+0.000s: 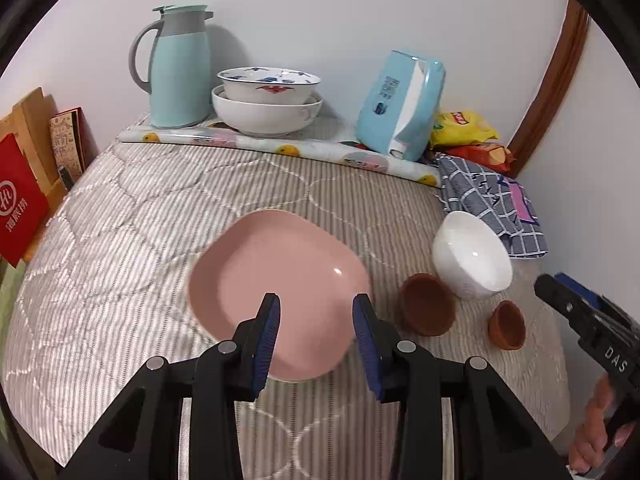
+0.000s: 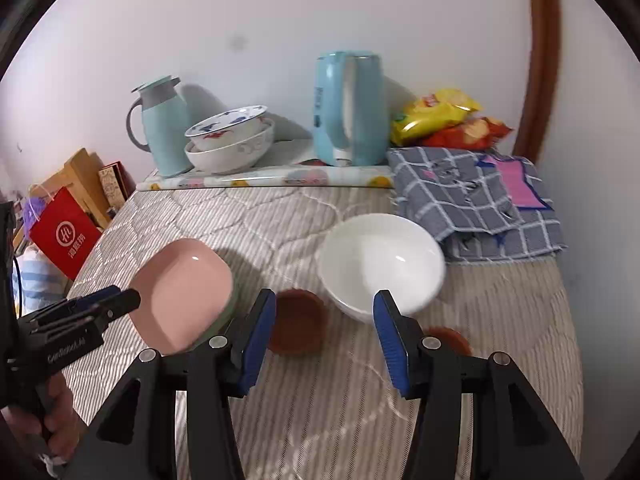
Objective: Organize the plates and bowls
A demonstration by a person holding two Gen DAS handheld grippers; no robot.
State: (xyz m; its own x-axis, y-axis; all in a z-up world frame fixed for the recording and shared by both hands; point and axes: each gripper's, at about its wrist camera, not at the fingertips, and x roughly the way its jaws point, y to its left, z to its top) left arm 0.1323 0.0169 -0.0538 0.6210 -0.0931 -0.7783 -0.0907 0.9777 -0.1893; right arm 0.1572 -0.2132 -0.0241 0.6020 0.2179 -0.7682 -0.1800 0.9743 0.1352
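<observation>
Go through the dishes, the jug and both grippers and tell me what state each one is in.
pink plate: upright, empty
white bowl: upright, empty
larger brown cup: upright
smaller brown cup: upright
patterned bowl: nested in a plain bowl
jug: lid closed
left gripper: open, empty
right gripper: open, empty

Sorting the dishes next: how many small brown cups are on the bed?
2: the larger brown cup sits between the pink plate and white bowl; the smaller brown cup sits nearer, right of it.
</observation>
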